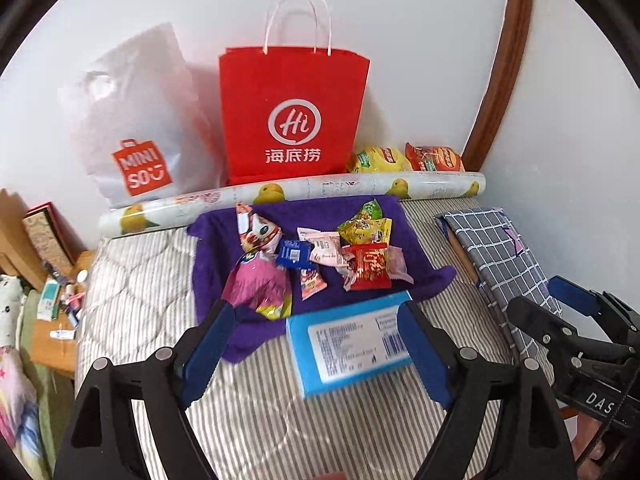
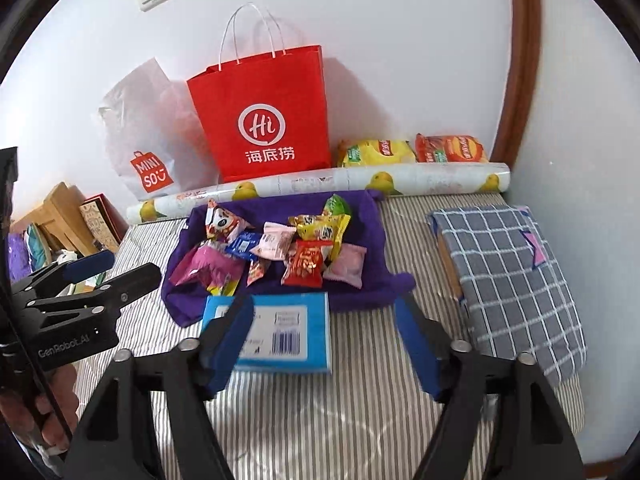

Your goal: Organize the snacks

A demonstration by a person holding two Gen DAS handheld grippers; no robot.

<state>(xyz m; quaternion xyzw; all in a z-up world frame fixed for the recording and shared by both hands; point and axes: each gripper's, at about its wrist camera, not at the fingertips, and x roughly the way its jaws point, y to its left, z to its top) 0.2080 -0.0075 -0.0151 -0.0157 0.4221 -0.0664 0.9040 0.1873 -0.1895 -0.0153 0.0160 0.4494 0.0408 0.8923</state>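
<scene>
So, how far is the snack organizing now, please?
Done: nothing looks sorted. The small snack packets lie mixed in a pile on the purple cloth. In hand: nothing; the left gripper and right gripper are both open and empty above the blue box. Left: all packets, perhaps also the two chip bags by the wall.

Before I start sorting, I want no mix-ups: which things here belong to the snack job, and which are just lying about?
Job: small snack packets on the purple cloth; blue box; two chip bags.

Lying about: red paper bag, white plastic bag, duck-print roll, checked cloth bundle.
</scene>
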